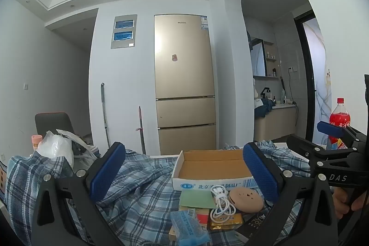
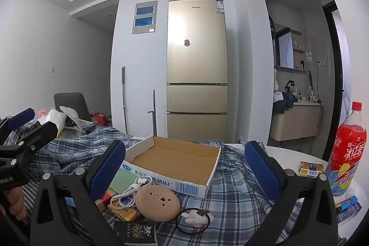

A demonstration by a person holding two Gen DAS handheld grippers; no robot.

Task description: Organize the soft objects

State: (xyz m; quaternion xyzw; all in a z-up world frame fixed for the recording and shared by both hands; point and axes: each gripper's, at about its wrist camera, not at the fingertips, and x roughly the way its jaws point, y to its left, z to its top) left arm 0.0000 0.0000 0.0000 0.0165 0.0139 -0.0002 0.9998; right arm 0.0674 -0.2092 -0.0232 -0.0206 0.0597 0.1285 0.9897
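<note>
A blue plaid shirt lies crumpled over the table. An open, empty cardboard box sits on it. In front of the box lie a white coiled cable, a round tan pad, a green card, small packets and a black hair tie with a plush charm. My left gripper is open and empty above the shirt. My right gripper is open and empty above the box front.
A red drink bottle stands at the right on the white table, with a gold packet beside it. A white plastic bag and a chair are at the left. A fridge stands behind.
</note>
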